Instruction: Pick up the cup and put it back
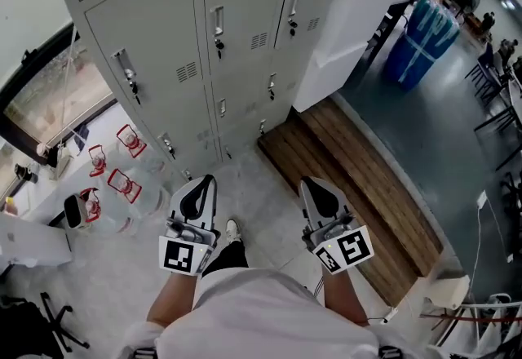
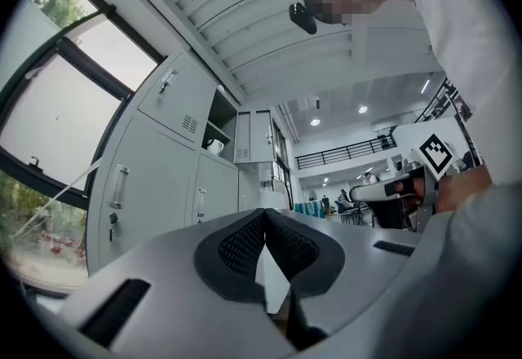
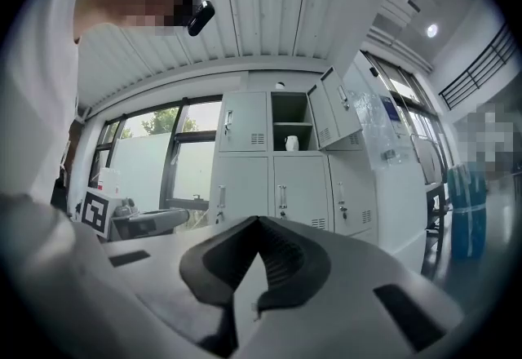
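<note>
In the head view, you hold the left hand-held gripper (image 1: 198, 190) and right hand-held gripper (image 1: 316, 190) side by side before the lockers (image 1: 220, 64). In the left gripper view, its jaws are closed on nothing, and the cup (image 2: 214, 146) stands inside an open upper compartment. In the right gripper view, its jaws are likewise closed and empty.

The grey left gripper (image 1: 204, 182) and grey right gripper (image 1: 308, 183) are held side by side before the torso, pointing forward, fingers (image 2: 236, 245) closed together; bare forearms (image 1: 173, 302) extend behind them.

White cup (image 3: 291, 142) stands upright inside the open locker compartment (image 3: 298, 111)
</note>
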